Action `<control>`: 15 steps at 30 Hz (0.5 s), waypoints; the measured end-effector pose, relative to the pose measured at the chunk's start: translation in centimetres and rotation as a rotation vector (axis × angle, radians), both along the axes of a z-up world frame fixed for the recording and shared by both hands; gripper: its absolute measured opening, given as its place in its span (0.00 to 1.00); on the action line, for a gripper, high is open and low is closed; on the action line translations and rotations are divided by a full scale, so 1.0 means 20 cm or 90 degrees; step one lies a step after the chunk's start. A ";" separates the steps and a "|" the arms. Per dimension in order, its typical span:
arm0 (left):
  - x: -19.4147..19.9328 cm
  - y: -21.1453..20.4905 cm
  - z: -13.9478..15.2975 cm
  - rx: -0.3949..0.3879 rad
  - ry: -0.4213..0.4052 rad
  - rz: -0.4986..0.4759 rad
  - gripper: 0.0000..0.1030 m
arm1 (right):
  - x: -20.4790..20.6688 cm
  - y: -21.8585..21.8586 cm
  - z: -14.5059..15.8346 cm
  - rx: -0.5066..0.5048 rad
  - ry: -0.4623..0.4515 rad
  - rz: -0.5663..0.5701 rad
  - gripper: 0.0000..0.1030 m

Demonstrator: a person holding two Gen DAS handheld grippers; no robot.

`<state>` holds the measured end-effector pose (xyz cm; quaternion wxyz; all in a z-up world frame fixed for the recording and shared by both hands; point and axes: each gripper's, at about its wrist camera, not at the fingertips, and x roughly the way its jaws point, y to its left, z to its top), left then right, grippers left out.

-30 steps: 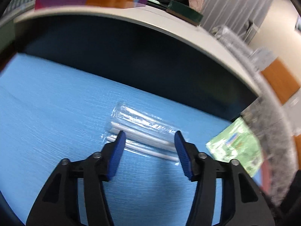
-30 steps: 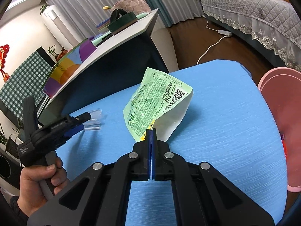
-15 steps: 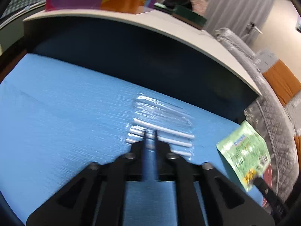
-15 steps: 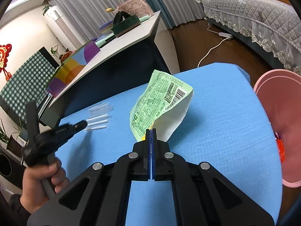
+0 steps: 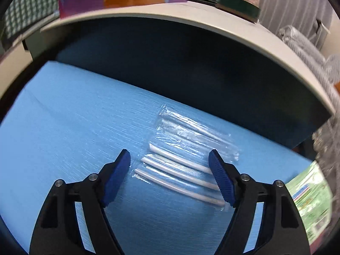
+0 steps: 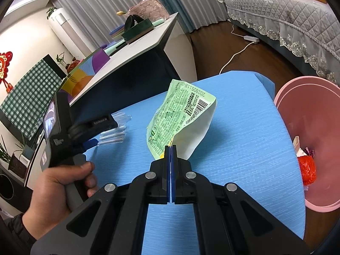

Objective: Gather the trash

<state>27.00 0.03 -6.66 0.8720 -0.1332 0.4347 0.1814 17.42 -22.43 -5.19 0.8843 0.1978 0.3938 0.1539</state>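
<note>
Trash: straws (image 5: 182, 165) lower centre, wrapper (image 6: 180, 123) mid-frame.
We spread left gripper (image 5: 170, 165) to straddle straws; right gripper (image 6: 170, 148) pinches wrapper, bin (image 6: 308, 148) at right.

The left wrist view looks forward and down, close over the blue table (image 5: 70, 127), toward the white desk (image 5: 191, 23) across the upper frame. The right wrist view sits higher and farther back, facing the same desk (image 6: 138, 48) at upper left. Both views share the blue table (image 6: 244, 140), the straw packet (image 5: 184, 159) (image 6: 114, 136) and the green wrapper (image 5: 310, 199) (image 6: 180, 114).

Even indoor light, fisheye-bowed edges, left view slightly blurred
</note>
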 end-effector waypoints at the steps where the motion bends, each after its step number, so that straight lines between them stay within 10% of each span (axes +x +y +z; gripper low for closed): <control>1: -0.01 -0.01 0.00 0.022 0.002 -0.012 0.61 | 0.00 0.00 0.00 0.001 0.001 -0.001 0.01; 5: -0.09 0.04 0.01 0.017 -0.010 -0.054 0.23 | 0.00 -0.01 0.00 0.006 0.002 -0.001 0.01; 15: -0.35 0.20 0.13 -0.043 -0.060 -0.185 0.05 | -0.07 0.03 0.07 -0.001 -0.016 0.010 0.01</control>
